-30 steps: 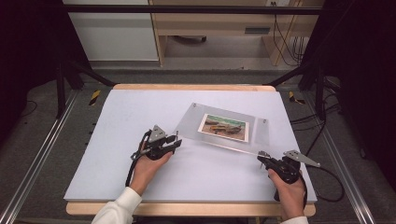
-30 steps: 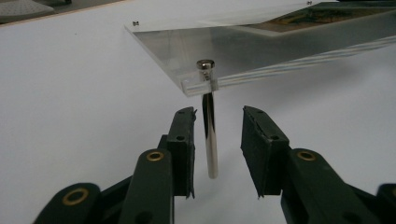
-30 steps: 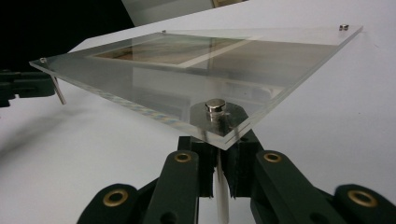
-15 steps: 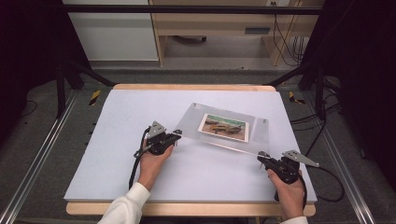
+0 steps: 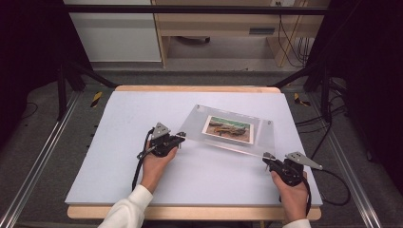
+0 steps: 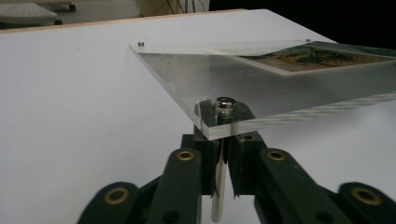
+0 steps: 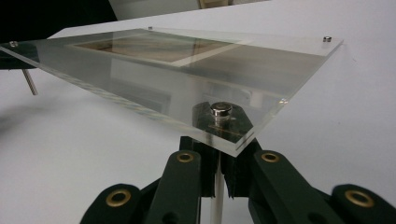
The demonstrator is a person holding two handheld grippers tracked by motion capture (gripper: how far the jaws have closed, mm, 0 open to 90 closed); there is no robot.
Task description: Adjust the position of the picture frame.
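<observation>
Grippers hold a clear acrylic frame [image 5: 233, 130] by its two near corners over the white table [image 5: 119, 123]. Left gripper [image 5: 178, 137] has its jaws pressed together on the metal post [image 6: 218, 186] under the near-left corner; in the left gripper view the post runs down between the jaws, its silver cap [image 6: 225, 103] sitting on top of the plate. Right gripper [image 5: 267, 158] is pinched the same way on the post [image 7: 215, 198] at the near-right corner (cap [image 7: 220, 110] seen through the plate in the right gripper view). Frame is tilted, near edge raised off the table; whether the far edge touches the table I cannot tell. Photo [image 5: 227, 128] lies sandwiched in the middle of the frame, brownish picture with a white border. Small studs mark the far corners. Left hand [image 5: 154, 164] and right hand [image 5: 292, 192] come in from the bottom of the high view, well apart, a cable trailing from each gripper.
</observation>
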